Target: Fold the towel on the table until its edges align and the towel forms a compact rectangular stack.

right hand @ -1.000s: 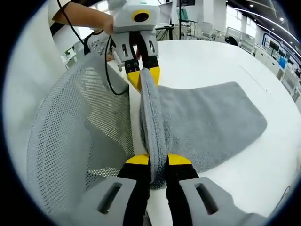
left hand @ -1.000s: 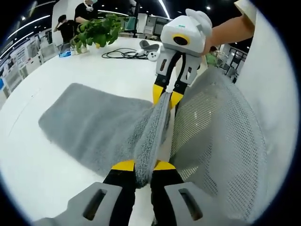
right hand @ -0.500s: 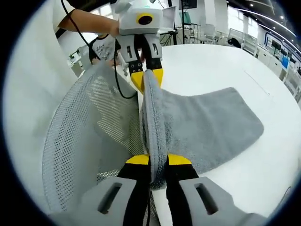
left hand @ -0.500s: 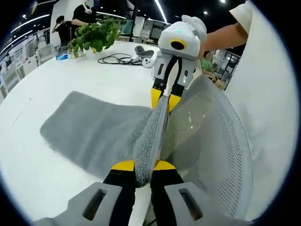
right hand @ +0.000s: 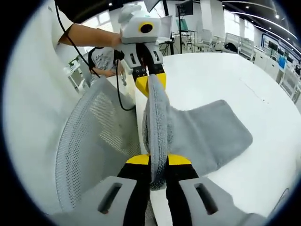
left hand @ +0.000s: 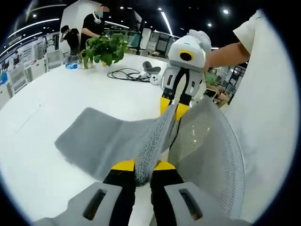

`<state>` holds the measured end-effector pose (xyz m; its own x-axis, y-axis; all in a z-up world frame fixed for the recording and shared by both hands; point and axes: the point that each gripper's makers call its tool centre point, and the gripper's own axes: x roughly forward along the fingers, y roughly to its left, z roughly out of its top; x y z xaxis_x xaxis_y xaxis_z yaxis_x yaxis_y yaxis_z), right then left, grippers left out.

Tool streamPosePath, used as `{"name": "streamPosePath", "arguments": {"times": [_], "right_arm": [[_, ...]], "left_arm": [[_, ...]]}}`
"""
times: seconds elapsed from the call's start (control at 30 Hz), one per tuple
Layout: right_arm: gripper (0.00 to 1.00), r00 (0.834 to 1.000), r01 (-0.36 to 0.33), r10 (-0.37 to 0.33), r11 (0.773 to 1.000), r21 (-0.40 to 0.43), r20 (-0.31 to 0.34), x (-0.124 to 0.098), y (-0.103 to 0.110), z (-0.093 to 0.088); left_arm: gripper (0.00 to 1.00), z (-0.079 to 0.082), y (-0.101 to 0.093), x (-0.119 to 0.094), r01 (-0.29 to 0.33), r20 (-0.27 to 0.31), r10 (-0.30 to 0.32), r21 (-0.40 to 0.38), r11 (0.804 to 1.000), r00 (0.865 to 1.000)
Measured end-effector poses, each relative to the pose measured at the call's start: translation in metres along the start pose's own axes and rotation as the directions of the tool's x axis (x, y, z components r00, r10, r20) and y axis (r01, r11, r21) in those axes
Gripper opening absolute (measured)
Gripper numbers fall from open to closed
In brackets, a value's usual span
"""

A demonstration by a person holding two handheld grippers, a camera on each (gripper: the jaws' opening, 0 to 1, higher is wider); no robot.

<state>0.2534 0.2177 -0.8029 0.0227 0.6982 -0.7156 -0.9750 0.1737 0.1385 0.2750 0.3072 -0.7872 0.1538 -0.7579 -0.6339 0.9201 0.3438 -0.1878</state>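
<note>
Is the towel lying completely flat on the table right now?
No: the left gripper and right gripper each pinch the towel edge, holding it raised above the table.

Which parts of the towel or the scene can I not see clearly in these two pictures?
- Towel corner, left gripper view: hidden inside the left gripper.
- Towel underside, both views: turned away from the cameras.
- Table near edge, right gripper view: covered by the mesh chair back.
- Cables, left gripper view: too small.
</note>
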Motion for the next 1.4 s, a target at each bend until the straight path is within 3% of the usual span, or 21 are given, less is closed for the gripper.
{"name": "streamPosePath", "arguments": {"times": [0.4, 0.53, 0.9, 1.07, 1.27, 1.4], "right_arm": [[0.09, 0.99, 0.132, -0.132, 0.991, 0.006, 0.045, -0.008, -0.04, 0.017], [0.09, 0.981, 0.19, -0.188, 0.981, -0.028, 0.045, -0.009, -0.055, 0.022], [0.09, 0.964, 0.265, -0.264, 0.963, -0.041, 0.035, -0.006, -0.086, 0.028], [0.09, 0.966, 0.254, -0.253, 0.967, -0.019, 0.042, -0.007, -0.09, 0.032], [0.09, 0.982, 0.175, -0.177, 0.984, 0.026, 0.063, -0.009, -0.077, 0.037], [0.09, 0.991, 0.105, -0.11, 0.993, 0.062, 0.074, -0.009, -0.064, 0.036]], "left_arm": [[0.1, 0.021, 0.038, 0.002, -0.097, 0.084, 0.101, -0.054, 0.994, 0.991], [0.1, 0.024, 0.049, 0.003, -0.126, 0.092, 0.132, -0.076, 0.989, 0.987], [0.1, 0.029, 0.077, 0.01, -0.191, 0.097, 0.203, -0.117, 0.975, 0.974], [0.1, 0.033, 0.085, 0.008, -0.202, 0.104, 0.217, -0.138, 0.97, 0.971], [0.1, 0.035, 0.083, 0.004, -0.196, 0.11, 0.211, -0.13, 0.972, 0.971], [0.1, 0.033, 0.072, -0.001, -0.149, 0.115, 0.165, -0.14, 0.979, 0.98]]}}
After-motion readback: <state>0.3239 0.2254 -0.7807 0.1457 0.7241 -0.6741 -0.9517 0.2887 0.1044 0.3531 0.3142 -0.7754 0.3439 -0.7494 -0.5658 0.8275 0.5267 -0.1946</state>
